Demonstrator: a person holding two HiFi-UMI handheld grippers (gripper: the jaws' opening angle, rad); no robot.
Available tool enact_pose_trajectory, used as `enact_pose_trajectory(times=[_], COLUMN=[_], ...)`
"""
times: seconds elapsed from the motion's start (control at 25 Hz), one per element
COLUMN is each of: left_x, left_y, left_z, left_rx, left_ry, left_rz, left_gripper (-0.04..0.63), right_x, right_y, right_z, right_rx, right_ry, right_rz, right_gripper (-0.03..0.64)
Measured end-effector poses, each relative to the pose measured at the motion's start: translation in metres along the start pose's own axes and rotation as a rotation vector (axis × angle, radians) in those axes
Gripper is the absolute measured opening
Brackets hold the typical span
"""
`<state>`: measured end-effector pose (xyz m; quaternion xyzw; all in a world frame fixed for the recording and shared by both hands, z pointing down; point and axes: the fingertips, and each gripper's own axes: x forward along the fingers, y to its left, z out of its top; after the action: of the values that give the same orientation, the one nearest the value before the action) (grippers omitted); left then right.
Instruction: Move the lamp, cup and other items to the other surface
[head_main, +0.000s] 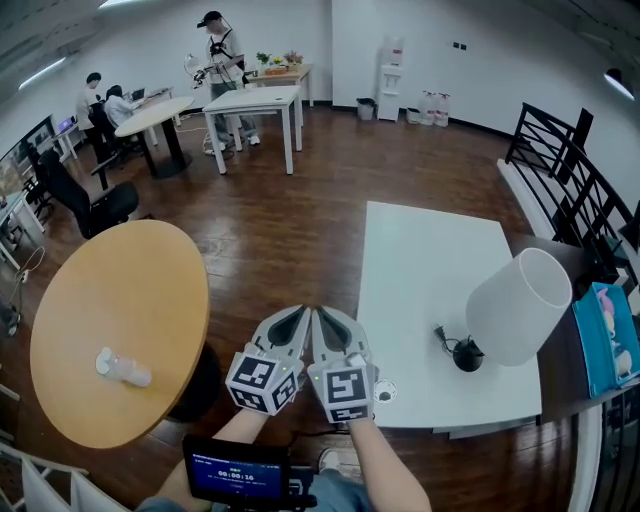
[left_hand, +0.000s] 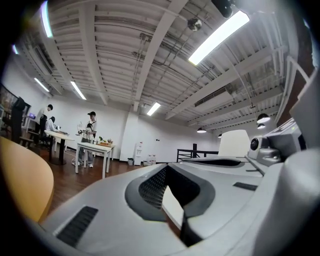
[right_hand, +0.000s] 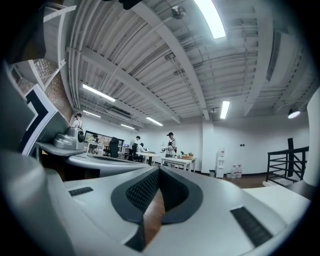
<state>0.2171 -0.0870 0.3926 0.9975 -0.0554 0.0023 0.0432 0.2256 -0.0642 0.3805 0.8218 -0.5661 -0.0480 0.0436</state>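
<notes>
Left hand-held gripper (head_main: 303, 312) and right hand-held gripper (head_main: 320, 313) both closed, empty; lamp (head_main: 518, 305) stands rightward, nearer the right.

Lamp (head_main: 520, 305): its shade hides the stem, only the base (head_main: 467, 354) shows. Blue box (head_main: 608, 340) is cut by the right edge. Clear item (head_main: 124, 368) on round table (head_main: 130, 280) is too small to identify. Screen (head_main: 238, 470) text is unreadable. Small round thing (head_main: 385, 392) beside right gripper (head_main: 318, 314) can't be identified.
</notes>
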Motion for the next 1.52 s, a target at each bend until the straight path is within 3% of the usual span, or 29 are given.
enact_pose_trajectory(times=[0.24, 0.44, 0.76, 0.8, 0.88, 1.12, 1.2, 1.28, 1.52], left_x=[0.014, 0.033, 0.067, 0.071, 0.078, 0.098, 0.104, 0.111, 0.131], left_y=[-0.018, -0.049, -0.135, -0.147, -0.173, -0.242, -0.256, -0.262, -0.258], left_z=[-0.006, -0.01, -0.027, -0.03, -0.039, -0.062, -0.071, -0.079, -0.097], left_rx=[0.015, 0.038, 0.051, 0.048, 0.041, 0.029, 0.028, 0.026, 0.021], left_ry=[0.014, 0.009, 0.021, 0.025, 0.033, 0.074, 0.089, 0.102, 0.145], left_rz=[-0.034, -0.076, -0.264, -0.286, -0.332, -0.457, -0.474, -0.48, -0.471], left_gripper=[0.006, 0.005, 0.006, 0.006, 0.006, 0.006, 0.006, 0.006, 0.006], right_x=[-0.013, -0.039, -0.108, -0.119, -0.142, -0.206, -0.22, -0.23, -0.241], right_y=[-0.02, -0.058, -0.13, -0.139, -0.157, -0.21, -0.226, -0.243, -0.294], right_z=[-0.005, -0.014, -0.041, -0.046, -0.056, -0.086, -0.102, -0.119, -0.145], right_rx=[0.005, 0.02, 0.051, 0.06, 0.085, 0.085, 0.086, 0.096, 0.089], right_ry=[-0.009, -0.015, 0.019, 0.024, 0.041, 0.091, 0.111, 0.123, 0.145], right_rz=[-0.052, -0.158, -0.378, -0.404, -0.451, -0.609, -0.642, -0.669, -0.761], right_gripper=[0.003, 0.031, 0.034, 0.045, 0.143, 0.144, 0.16, 0.216, 0.256])
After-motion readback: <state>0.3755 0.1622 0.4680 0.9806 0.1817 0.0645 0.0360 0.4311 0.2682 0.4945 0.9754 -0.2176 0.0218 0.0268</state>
